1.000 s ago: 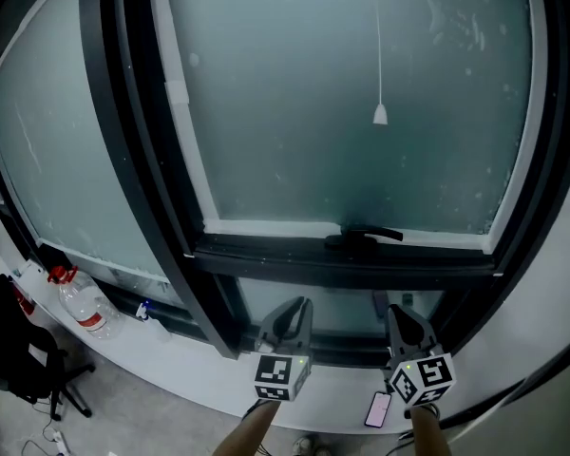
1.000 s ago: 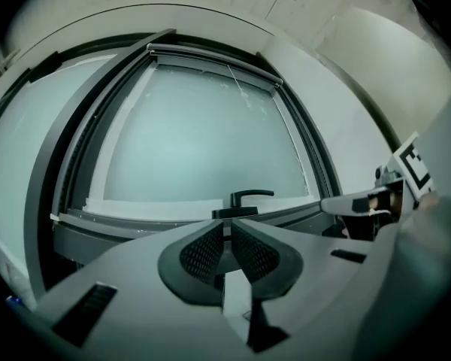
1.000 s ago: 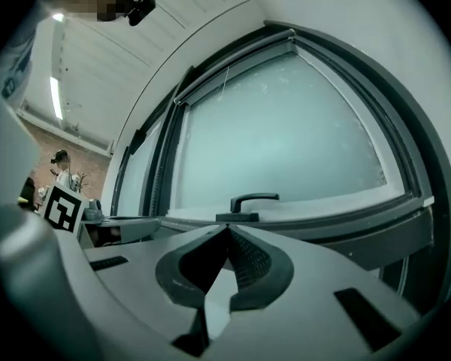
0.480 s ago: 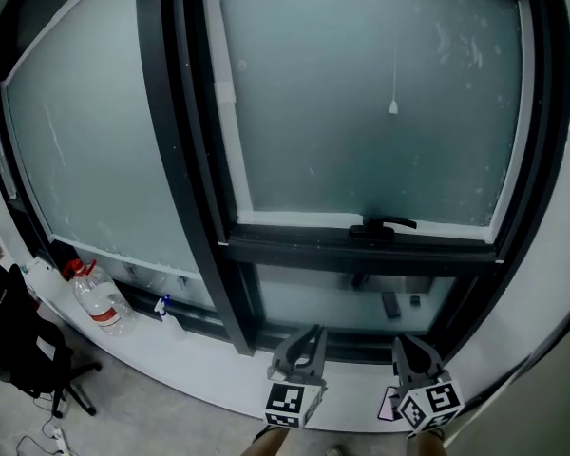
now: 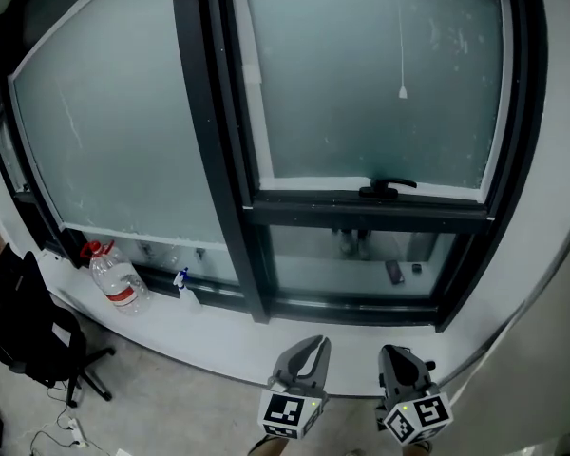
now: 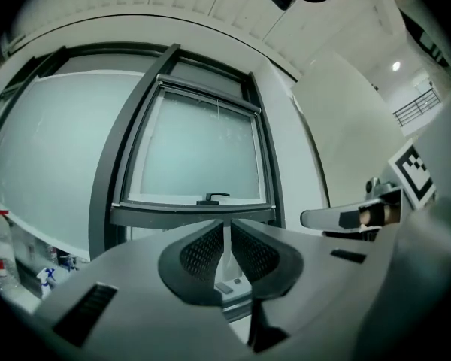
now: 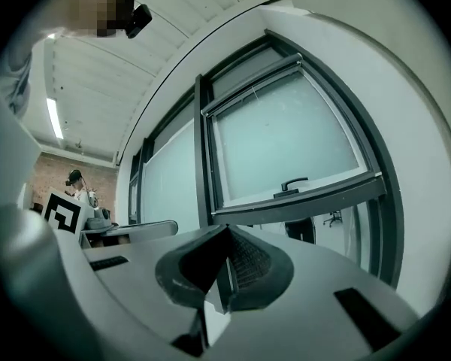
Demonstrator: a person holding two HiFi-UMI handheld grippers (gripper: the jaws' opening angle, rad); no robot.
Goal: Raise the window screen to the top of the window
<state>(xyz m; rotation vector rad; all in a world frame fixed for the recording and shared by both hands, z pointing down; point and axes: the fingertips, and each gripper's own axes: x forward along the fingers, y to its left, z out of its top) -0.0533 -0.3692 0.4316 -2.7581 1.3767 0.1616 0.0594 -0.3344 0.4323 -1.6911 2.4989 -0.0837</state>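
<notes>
The left tool has its jaws a narrow slit apart with nothing between them. The right tool, just beside it, has its jaw tips together and is also empty. Both point level at the window, well apart from it, over a white curved sill.

The screen is the pale sheet that fills the upper part of the right-hand window. Its lower edge lies at the black crossbar, where a black handle sits. A thin cord with a white pull hangs in front of it. From this distance I cannot tell whether the sheet is a screen or frosted glass. Below the crossbar is a clear lower pane, with small dark things behind it that are too small to make out.

A wide black post parts this window from a large pale pane to its left. On the sill below that pane stand a water bottle with a red cap and, near it, a spray bottle. A black chair stands on the grey floor.

Counted: two tools, one screen, one handle, one cord, one water bottle, one spray bottle, one chair.
</notes>
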